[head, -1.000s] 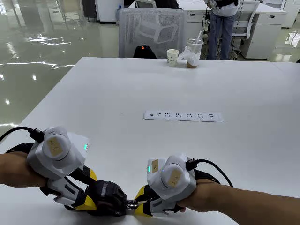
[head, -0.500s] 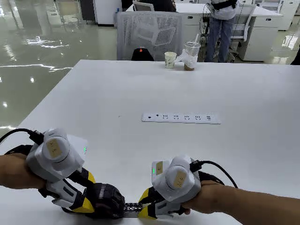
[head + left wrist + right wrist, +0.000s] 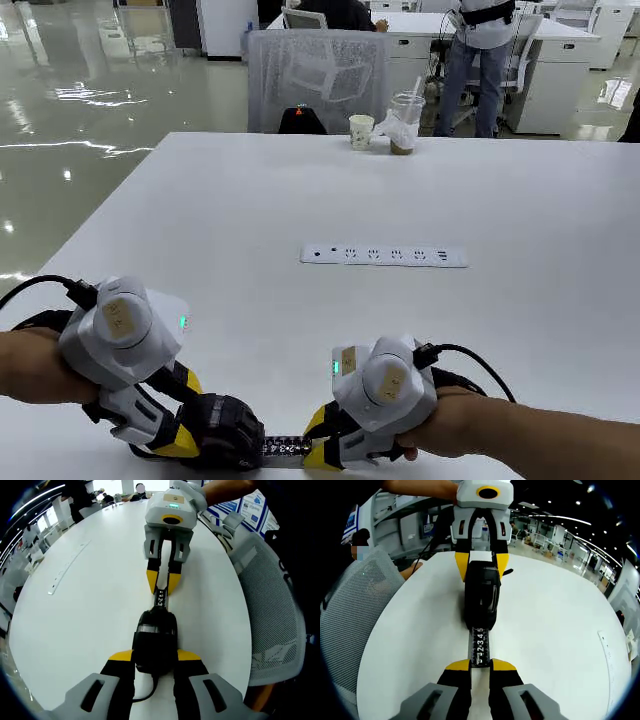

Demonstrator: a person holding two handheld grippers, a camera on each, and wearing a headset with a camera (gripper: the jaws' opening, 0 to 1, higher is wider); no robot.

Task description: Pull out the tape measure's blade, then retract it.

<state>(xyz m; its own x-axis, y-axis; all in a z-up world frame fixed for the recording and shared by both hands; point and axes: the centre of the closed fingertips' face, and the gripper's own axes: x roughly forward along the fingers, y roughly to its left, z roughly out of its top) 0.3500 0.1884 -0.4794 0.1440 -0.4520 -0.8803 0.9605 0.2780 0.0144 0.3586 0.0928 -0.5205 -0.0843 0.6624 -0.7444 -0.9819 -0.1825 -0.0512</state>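
Beyond the tape measure [image 3: 225, 445] lies a power strip [image 3: 384, 256], well apart.

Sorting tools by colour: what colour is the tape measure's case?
Black case; right gripper view shows it best.

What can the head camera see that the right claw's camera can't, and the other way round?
Head view's extra: a paper cup and a plastic cup with a straw at the far edge of the table. Right gripper view's extra: readable numbers 2 to 5 on the blade. Both: the tape measure on the white table, the left claw gripping its case, the right claw pinching the blade.
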